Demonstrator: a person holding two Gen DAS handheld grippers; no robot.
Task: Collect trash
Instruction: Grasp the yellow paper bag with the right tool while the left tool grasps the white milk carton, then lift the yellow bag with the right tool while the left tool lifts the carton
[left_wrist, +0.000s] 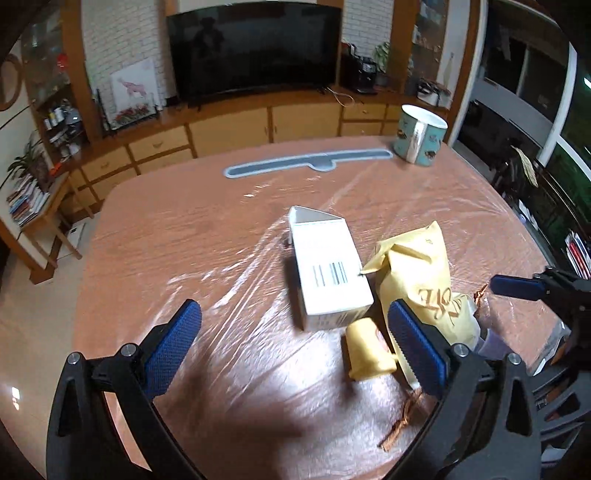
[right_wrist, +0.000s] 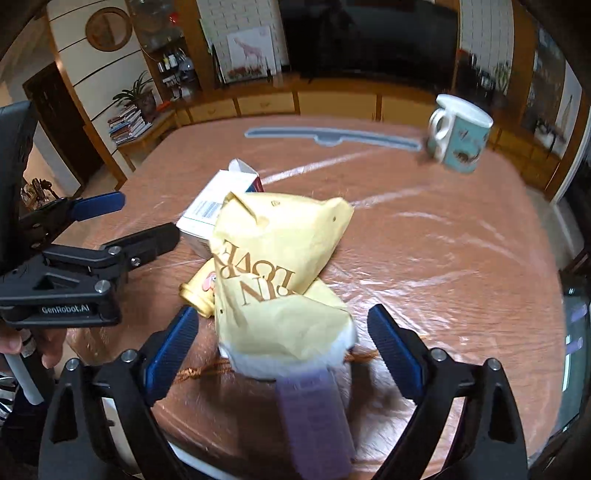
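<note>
Left wrist view: nothing is being held by the left gripper (left_wrist: 291, 347) or right gripper (right_wrist: 282, 352), both jaws apart, while box (left_wrist: 328, 273), yellow bag (left_wrist: 417, 273) and small bottle (left_wrist: 367, 350) are lying uncollected (seemingly all still to gather) on the table (left_wrist: 184, 236).

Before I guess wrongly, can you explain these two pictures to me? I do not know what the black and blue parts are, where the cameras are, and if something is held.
No robot: a person holds one pair of hand tongs in each hand. Each picture comes from a camera on one pair, looking along its fingers. The left tongs and right tongs both stand open and hold nothing. On the plastic-covered table lie a white box, a crumpled yellow bag, a small yellow bottle and a brown cord. A mug stands at the far edge.
</note>
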